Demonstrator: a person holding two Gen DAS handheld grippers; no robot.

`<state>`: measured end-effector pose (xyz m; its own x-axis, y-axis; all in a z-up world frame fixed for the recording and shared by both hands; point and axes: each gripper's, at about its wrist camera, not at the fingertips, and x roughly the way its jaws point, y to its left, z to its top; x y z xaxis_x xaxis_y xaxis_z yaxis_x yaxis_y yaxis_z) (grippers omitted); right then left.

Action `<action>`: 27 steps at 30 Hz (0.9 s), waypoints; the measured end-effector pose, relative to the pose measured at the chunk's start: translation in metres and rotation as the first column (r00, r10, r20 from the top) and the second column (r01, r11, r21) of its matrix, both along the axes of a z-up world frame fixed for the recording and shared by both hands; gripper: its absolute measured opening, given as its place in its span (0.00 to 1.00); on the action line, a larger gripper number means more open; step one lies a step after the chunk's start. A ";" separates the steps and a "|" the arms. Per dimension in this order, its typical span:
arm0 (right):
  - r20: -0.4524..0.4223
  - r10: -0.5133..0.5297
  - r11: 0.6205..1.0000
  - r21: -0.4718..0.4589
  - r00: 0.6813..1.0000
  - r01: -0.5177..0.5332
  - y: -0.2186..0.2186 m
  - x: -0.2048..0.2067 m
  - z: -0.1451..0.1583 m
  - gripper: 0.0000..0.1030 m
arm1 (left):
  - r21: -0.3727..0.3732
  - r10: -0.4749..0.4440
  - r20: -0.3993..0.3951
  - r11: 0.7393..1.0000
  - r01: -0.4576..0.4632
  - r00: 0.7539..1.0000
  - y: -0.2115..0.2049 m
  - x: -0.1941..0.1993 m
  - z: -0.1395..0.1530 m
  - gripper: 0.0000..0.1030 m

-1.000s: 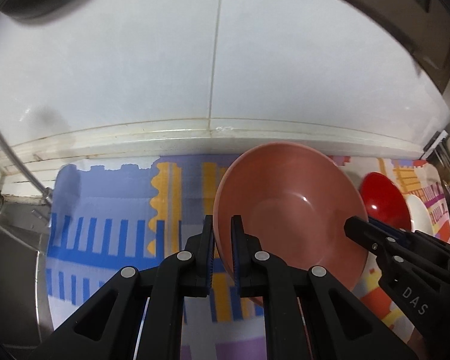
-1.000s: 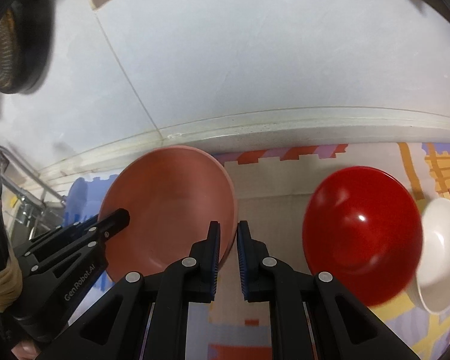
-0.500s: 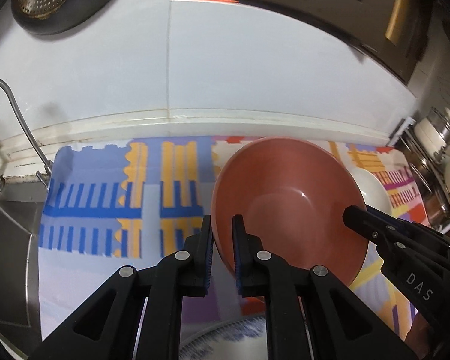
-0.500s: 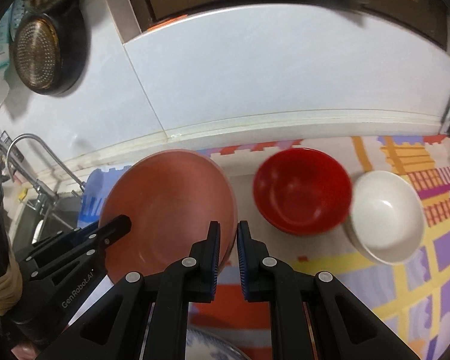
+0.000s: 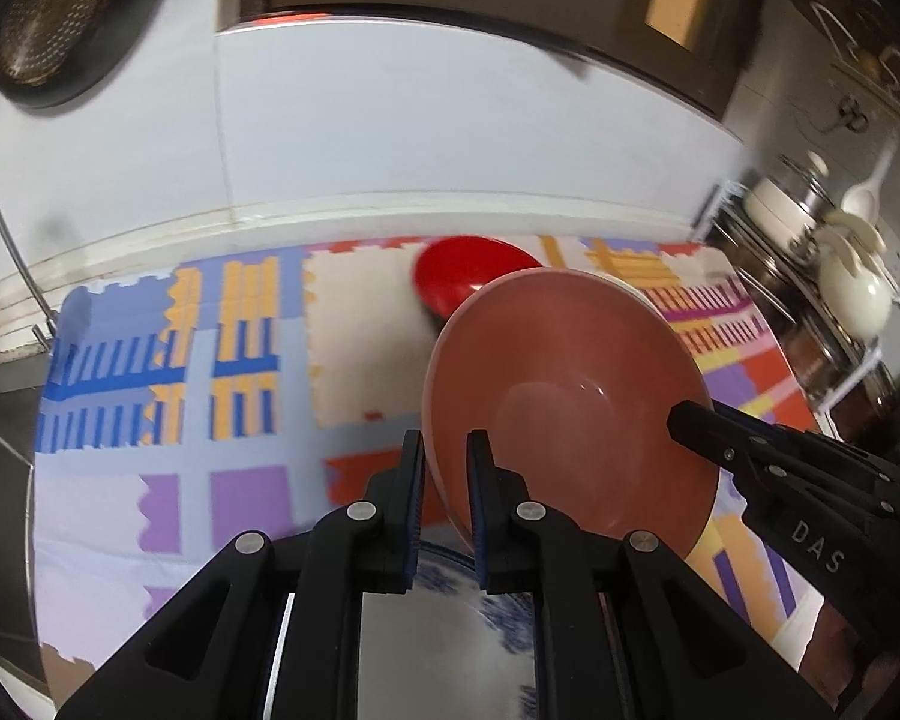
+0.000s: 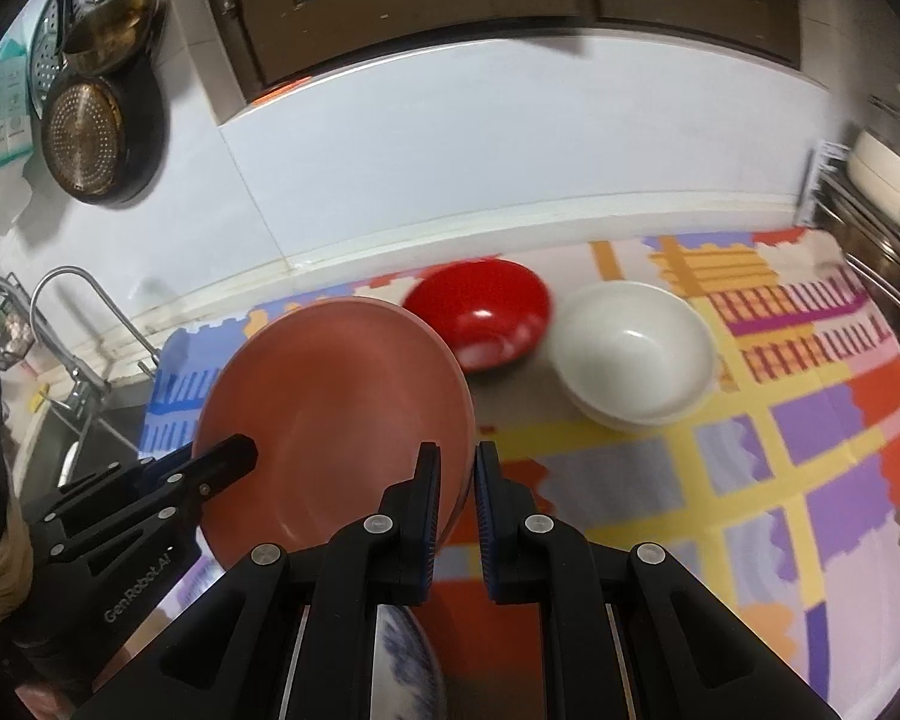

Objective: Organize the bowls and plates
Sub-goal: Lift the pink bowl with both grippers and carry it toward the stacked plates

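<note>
Both grippers hold one large terracotta-pink plate (image 5: 570, 396) in the air above the patterned mat. My left gripper (image 5: 444, 468) is shut on its left rim. My right gripper (image 6: 456, 480) is shut on its right rim, with the plate (image 6: 336, 414) to its left. The right gripper also shows in the left wrist view (image 5: 750, 450), and the left gripper in the right wrist view (image 6: 198, 474). A red bowl (image 6: 480, 312) and a white bowl (image 6: 636, 354) sit on the mat behind. A blue-and-white plate (image 5: 450, 576) lies under the grippers, mostly hidden.
A colourful foam mat (image 6: 780, 450) covers the counter. A sink with a tap (image 6: 72, 324) is at the left. A rack with pots (image 5: 834, 276) stands at the right. Pans (image 6: 96, 144) hang on the white wall.
Both grippers have lifted the pink plate up and back from the wall. The red and white bowls and the blue-and-white plate have come into view.
</note>
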<state>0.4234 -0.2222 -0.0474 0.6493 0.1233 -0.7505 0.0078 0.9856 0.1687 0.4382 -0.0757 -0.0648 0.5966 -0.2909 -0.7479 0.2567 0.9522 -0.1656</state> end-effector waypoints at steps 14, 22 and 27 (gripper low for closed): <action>-0.069 -0.066 0.998 -0.003 0.995 0.066 -0.077 -0.055 -0.023 0.13 | 0.020 -0.085 -0.081 0.996 0.087 0.993 -0.076 -0.044 -0.029 0.15; -0.127 -0.080 0.997 -0.008 0.989 0.080 -0.109 -0.073 -0.044 0.13 | 0.040 -0.120 -0.146 0.991 0.127 0.982 -0.108 -0.056 -0.051 0.16; -0.155 -0.082 0.997 -0.020 0.985 0.080 -0.125 -0.079 -0.054 0.13 | 0.056 -0.136 -0.180 0.987 0.149 0.974 -0.126 -0.063 -0.063 0.16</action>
